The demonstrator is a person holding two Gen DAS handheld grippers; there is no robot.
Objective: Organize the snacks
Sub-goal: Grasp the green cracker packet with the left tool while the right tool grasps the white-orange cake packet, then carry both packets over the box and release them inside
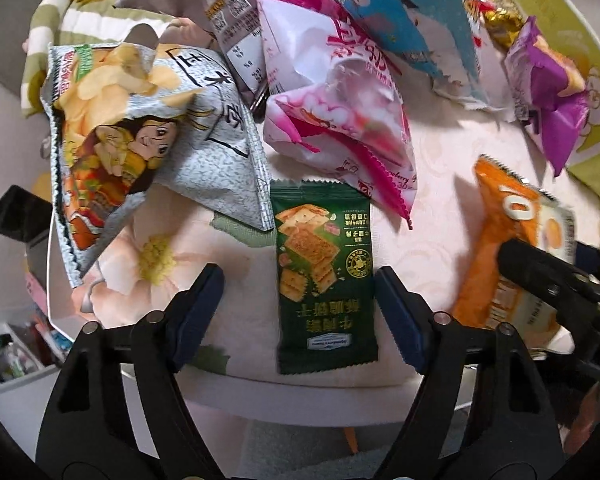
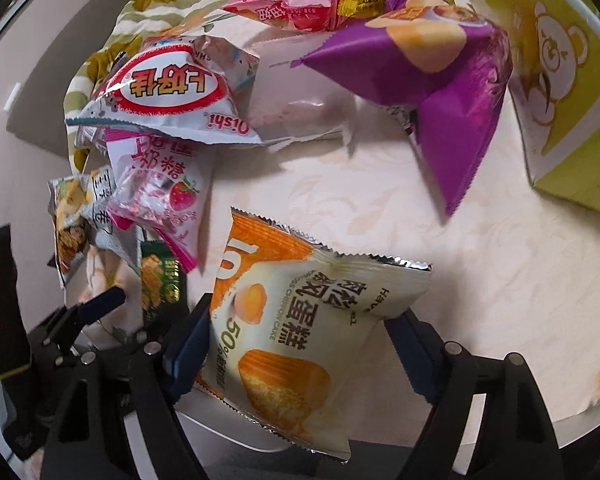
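So the left hand-held gripper [image 1: 298, 300] sits spread wide, its blue-padded fingers [image 1: 200, 296] on either side of a dark green flat cracker packet [image 1: 324, 276] that lies on the floral-cloth tabletop [image 1: 432, 200] near its front edge. The right finger looks like it's just touching the packet's edge; the left one is well apart from it.

Taking that green packet as the landmark: just behind it, to the left, there's a silver crinkly chip bag with a cartoon girl [image 1: 140, 140]; right behind it, a pink-and-white strawberry candy bag [image 1: 340, 120]; farther back, a light blue snack bag [image 1: 400, 28]. Off to the right is an orange-and-cream chiffon cake packet [image 2: 296, 344], and the right hand-held gripper [image 2: 296, 340] has its fingers around it — the left pad touches the wrapper, the right one is right beside it, so it's hard to say if it's actually pinching. Farther right and back lies a purple crumpled chip bag [image 2: 440, 80], with a lime green bear-print box [image 2: 572, 120] beside it.
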